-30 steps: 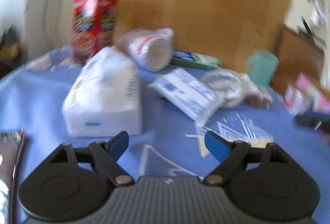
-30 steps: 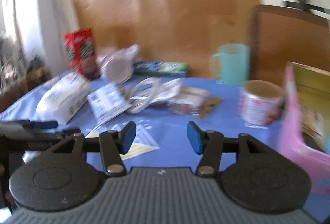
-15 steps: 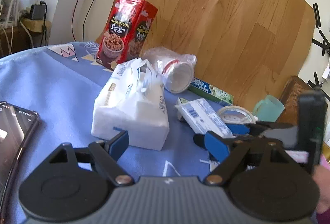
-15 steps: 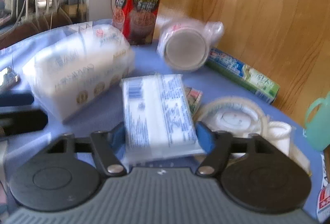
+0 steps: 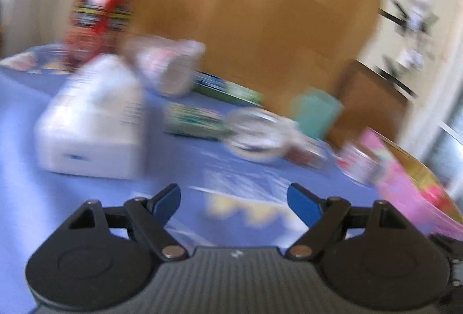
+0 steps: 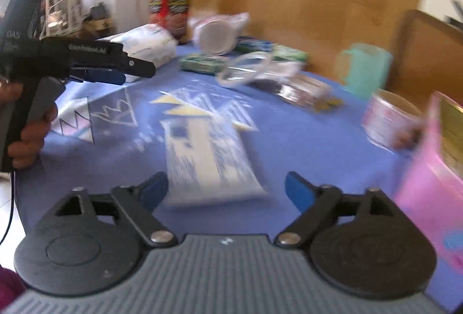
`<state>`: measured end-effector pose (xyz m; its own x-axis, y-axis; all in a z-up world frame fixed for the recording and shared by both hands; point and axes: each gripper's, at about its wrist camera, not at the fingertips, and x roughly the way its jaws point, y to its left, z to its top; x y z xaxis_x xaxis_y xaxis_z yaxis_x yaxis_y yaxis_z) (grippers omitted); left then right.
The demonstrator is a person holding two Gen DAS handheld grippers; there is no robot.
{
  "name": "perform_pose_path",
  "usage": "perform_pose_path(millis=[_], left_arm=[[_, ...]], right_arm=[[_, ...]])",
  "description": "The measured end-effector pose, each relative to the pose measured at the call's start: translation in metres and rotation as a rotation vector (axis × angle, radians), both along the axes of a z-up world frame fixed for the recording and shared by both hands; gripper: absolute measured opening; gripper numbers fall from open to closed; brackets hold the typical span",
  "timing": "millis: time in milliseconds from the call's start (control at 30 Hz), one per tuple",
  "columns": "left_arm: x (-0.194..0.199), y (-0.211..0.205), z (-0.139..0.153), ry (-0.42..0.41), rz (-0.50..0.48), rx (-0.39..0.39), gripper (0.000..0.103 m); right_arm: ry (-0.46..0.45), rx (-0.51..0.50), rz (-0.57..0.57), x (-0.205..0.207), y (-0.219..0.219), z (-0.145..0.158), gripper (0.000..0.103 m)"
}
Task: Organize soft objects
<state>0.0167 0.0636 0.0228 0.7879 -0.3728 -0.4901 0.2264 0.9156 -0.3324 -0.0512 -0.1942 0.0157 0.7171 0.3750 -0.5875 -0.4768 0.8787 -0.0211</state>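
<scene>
- Now the flat white tissue pack (image 6: 207,160) lies on the blue cloth (image 6: 303,140), no longer squeezed; the right gripper (image 6: 226,188) gapes wide, empty.
- Its blue print is too blurry to read.
- Left gripper (image 5: 233,199) is wide, empty too; the big soft white pack (image 5: 92,123), maybe tissues, sits ahead of it.
- Only the right view shows the flat pack.

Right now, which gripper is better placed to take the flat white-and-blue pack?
Right. The right gripper is open with the white-and-blue pack lying just ahead between its fingers. The left gripper, also open, faces bare blue tablecloth, nearer the big tissue pack.
</scene>
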Motion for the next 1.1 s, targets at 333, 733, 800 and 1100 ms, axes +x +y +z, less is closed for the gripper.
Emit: perform_pose_path(millis=[333,733,800,1100], left_arm=[[0.002,-0.078,-0.012,0.109,-0.129,0.151,0.053],[-0.013,-0.146,0.039,0.04,-0.311,0.091,0.039],[-0.014,-0.178,0.051,0.005,-0.372,0.117,0.039],[0.005,-0.188,0.061,-0.011,-0.302,0.106,0.044]], right_arm=[[0.015,0.045,0.066,0.017,0.02,-0.011,0.063],[-0.1,0.206,-0.097,0.003,-0.04,0.013,0.018],[-0.191,0.16,-0.164,-0.005,-0.049,0.024,0.018],[-0.122,0.228,-0.252,-0.015,-0.105,0.01,0.03]])
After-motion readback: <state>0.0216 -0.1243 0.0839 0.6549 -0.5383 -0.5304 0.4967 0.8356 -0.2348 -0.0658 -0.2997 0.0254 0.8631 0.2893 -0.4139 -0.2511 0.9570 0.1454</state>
